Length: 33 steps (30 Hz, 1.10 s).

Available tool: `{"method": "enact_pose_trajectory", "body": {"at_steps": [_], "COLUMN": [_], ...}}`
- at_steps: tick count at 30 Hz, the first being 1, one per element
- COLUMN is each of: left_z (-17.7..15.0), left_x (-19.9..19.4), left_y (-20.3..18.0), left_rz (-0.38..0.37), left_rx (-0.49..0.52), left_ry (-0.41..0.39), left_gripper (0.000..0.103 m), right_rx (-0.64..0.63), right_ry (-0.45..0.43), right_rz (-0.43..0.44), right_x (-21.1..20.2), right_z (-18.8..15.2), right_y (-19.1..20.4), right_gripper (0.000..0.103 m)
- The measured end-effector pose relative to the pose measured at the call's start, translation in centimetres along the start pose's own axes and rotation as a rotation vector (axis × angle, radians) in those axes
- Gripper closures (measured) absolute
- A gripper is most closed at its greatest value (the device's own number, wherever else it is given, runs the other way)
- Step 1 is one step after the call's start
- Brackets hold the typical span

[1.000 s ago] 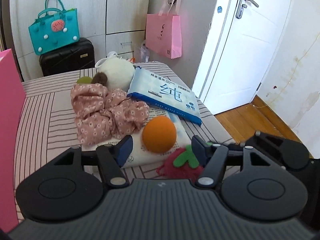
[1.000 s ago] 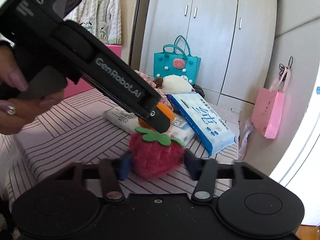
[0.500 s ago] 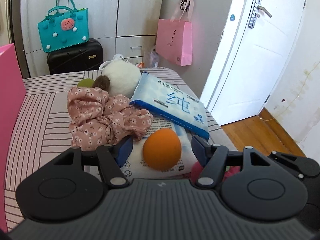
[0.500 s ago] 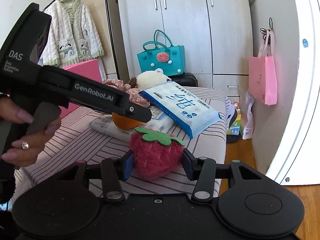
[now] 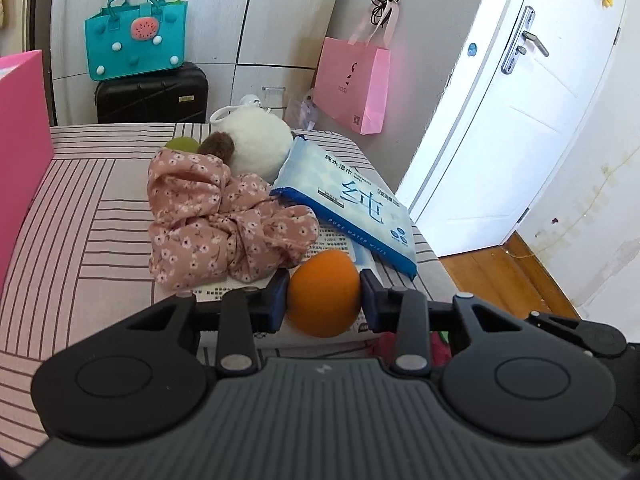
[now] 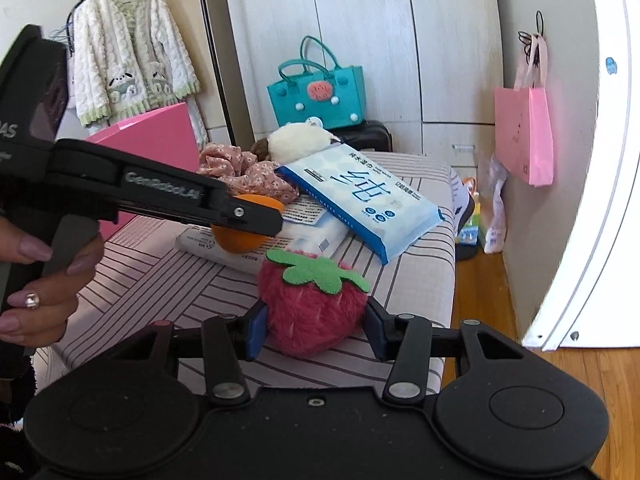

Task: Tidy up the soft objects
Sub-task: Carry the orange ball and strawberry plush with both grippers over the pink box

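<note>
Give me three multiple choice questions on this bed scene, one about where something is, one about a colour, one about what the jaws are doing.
1. The teal bag sits on:
A. the bed
B. a black suitcase
C. the floor

2. The ball in the left gripper is:
A. orange
B. green
C. white

3. The right gripper is:
A. open and empty
B. shut on the wipes pack
C. shut on the plush strawberry

Answers:
1 B, the bag rests atop the suitcase.
2 A, orange shows between the just-closed jaws.
3 C, both pads press into its red fur.
</note>
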<state>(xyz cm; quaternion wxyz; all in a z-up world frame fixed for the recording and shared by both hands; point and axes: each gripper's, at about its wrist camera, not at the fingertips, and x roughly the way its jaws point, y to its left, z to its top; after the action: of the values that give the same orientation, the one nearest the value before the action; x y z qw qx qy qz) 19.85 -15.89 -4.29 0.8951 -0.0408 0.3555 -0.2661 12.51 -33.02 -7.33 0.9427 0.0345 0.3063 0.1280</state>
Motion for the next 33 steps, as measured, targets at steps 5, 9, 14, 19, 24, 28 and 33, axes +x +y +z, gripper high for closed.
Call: {"method": "enact_pose_trajectory", "body": {"at_steps": [5,9,14,19,24,28,33], "left_z": [-0.3,-0.6,-1.4,-2.3,-2.8,-2.7,-2.6], "left_x": [-1.0,-2.0,-3.4,-4.8,-6.4,-8.1,-10.6], "left_y": [0.5,0.8,1.4,2.0,2.6,2.9,3.6], "left_rz": [-0.030,-0.047,-0.044,-0.038,-0.075,-0.119,-0.111], "left_rx": [-0.040,-0.053,-0.062,-0.049,-0.051,-0.043,-0.016], "left_ry": [0.016,0.038,0.068,0.099,0.144,0.188,0.214], "left_gripper": [0.067,0.067,0.067,0.067,0.067,0.067,0.067], "right_rx": [-0.060,-0.064,-0.031,-0.014,-0.003,-0.034,-0.067], "right_ry": [0.030,0.044,0.077,0.099,0.155,0.185,0.225], "right_rz": [-0.056,-0.066,-0.048,-0.002,0.077,0.133,0.187], "right_x": [0.4,0.0,-0.8,-1.8,-2.5,-3.4,-3.9], "right_z": [-0.1,0.1,0.4,0.6,1.1,2.1,3.5], "right_y": [0.9,1.4,1.6,2.6,4.0,5.5,7.0], "right_gripper": [0.051,0.051,0.052,0.052,0.052,0.052,0.052]}}
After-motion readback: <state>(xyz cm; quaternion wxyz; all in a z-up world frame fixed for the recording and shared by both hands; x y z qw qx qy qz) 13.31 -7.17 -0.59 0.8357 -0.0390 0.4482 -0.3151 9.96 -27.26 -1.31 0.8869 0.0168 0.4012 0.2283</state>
